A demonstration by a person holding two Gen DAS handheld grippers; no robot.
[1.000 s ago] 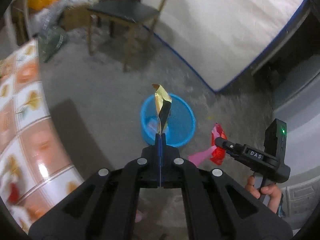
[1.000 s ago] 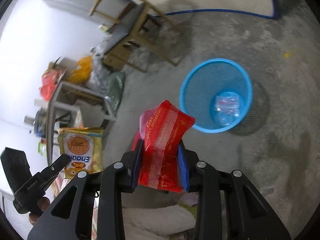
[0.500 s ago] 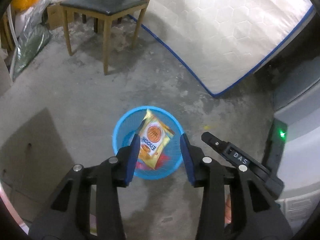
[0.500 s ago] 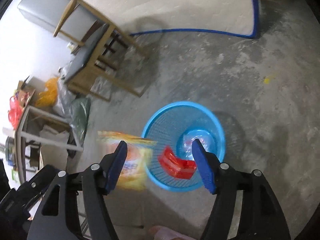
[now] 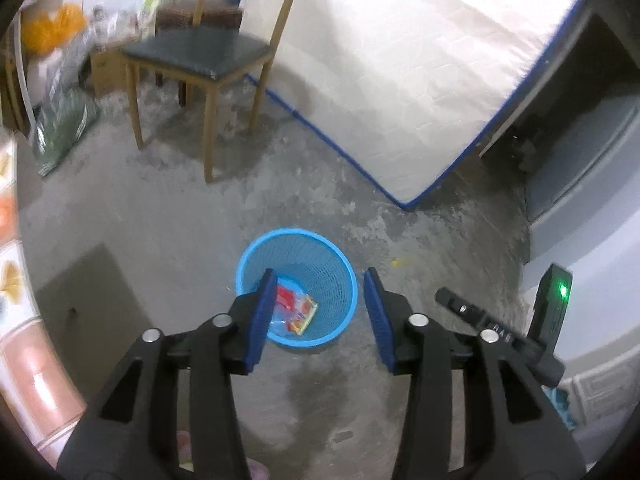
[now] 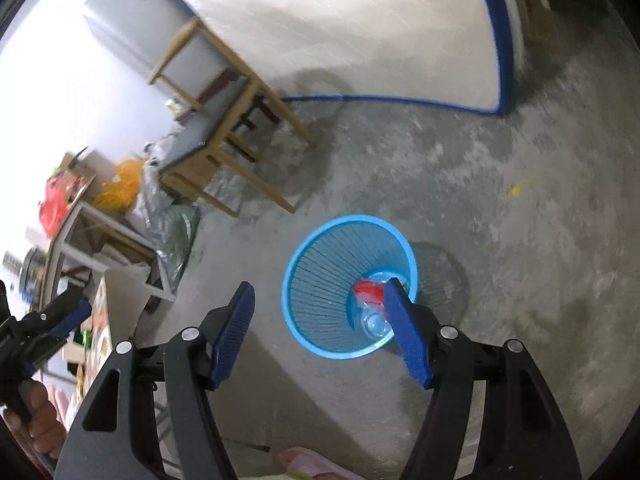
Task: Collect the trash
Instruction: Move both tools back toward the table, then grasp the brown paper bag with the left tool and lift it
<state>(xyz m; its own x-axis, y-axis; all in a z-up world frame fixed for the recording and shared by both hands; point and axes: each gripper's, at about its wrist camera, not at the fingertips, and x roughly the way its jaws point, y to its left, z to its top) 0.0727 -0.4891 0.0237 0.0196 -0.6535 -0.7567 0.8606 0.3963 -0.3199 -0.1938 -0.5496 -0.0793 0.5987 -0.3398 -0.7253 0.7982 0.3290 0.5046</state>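
Change since earlier frame: both wrappers have left my grippers and now lie in the blue basket (image 5: 297, 286); a second ago the left one pinched a yellow snack packet and the right one a red wrapper.
Left gripper (image 5: 318, 314): jaws parted about halfway and opening at this moment; nothing between the pads; basket visible through the gap.
Right gripper (image 6: 318, 332): jaws set wide, empty; its right pad overlaps the basket's inner wall in view, though I judge it to hang above and not touch.
Red wrapper (image 5: 285, 295): at the bottom of the basket, toward the left wall in the left wrist view; also seen from the right wrist.
Yellow snack packet (image 5: 305, 312): lying beside the red wrapper on the basket floor, tilted; partly hidden by my left pad.
Other contents: a clear plastic item (image 6: 374, 322) sits on the basket bottom; I cannot tell exactly what it is.
Basket position: standing upright on the bare concrete floor (image 5: 168, 216), well apart from the wooden chair (image 5: 200, 56) and near the corner of the propped mattress (image 5: 400, 60).
Remaining trash: a small yellow scrap (image 6: 515, 189) lies on the floor beyond the basket; whether it counts as trash I cannot confirm.
Task reading: this drop appears complete; both grippers are free for the next pickup.
Risk: light mesh basket could tip if a pad clips its rim on withdrawal.
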